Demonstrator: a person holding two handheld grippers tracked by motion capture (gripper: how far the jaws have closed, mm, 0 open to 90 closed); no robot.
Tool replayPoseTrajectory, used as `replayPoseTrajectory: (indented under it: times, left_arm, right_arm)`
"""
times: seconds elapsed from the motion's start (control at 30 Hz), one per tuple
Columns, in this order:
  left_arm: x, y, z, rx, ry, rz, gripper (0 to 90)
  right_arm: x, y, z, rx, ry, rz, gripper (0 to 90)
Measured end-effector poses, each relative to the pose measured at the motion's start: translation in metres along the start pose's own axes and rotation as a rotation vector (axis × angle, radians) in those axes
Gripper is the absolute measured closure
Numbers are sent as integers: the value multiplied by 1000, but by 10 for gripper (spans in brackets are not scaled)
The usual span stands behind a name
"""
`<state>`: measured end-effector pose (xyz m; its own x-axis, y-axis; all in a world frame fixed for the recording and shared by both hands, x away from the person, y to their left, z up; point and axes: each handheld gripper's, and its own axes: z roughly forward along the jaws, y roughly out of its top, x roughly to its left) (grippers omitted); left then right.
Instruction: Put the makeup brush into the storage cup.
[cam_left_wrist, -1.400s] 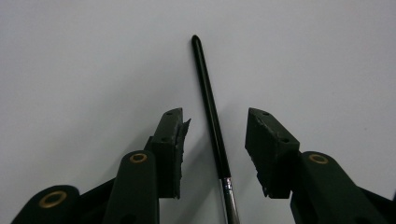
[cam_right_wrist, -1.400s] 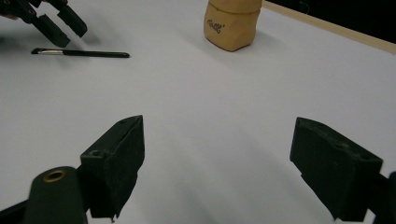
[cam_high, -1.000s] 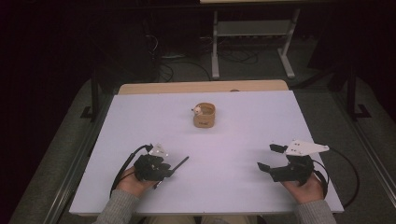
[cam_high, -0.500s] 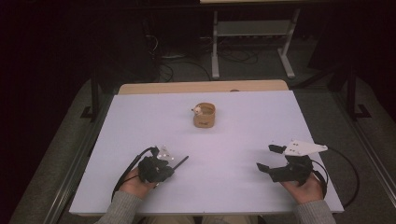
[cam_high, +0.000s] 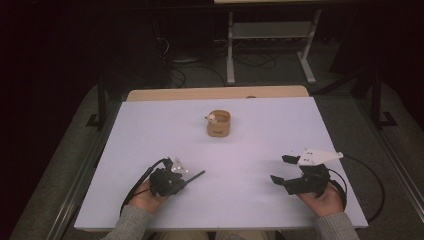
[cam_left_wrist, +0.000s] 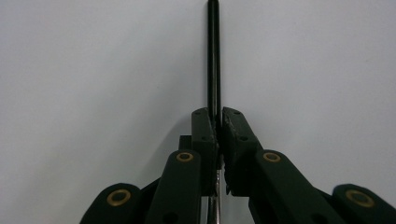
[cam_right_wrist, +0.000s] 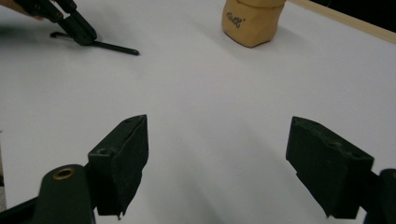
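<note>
I am keeping my left gripper (cam_high: 186, 180) low at the near left of the white desk (cam_high: 250, 145), with its jaws having just been closing; they are now clamping a thin black rod (cam_left_wrist: 213, 56) between them. In the left gripper view the rod is running straight out ahead past the tips, so I judge I am holding it near its back end to leave the front free as a working point. In the high view the rod is pointing right and a little away, lying close over the desk; whether its tip is touching the surface I cannot quite tell.

My right gripper (cam_high: 284, 169) is waiting at the near right, its jaws standing wide with nothing between them, probably ready to steady something.

Farther off, near the desk's middle and well apart from both grippers, a small round tan wooden cup (cam_high: 219, 124) is standing upright with a small pale object (cam_high: 212, 119) at its rim. It looks like the rod's likely destination.
</note>
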<state>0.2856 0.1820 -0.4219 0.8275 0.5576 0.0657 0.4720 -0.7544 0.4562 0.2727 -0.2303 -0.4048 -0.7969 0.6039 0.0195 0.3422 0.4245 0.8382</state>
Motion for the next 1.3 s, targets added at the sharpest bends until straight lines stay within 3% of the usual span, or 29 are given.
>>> replayPoseTrajectory:
  times: [0.3,0.53,1.0,1.3]
  left_arm:
    - [8,2,-15,-61,-65,-5,841]
    - [8,10,-25,-99,-109,23,841]
    - [6,35,-44,-131,-139,89,841]
    - [4,45,-57,-154,-162,122,841]
  right_arm:
    - [6,16,10,45,55,-18,178]
    - [10,35,12,65,69,-60,169]
    - [16,79,14,81,136,-157,178]
    - [16,94,24,102,210,-178,210]
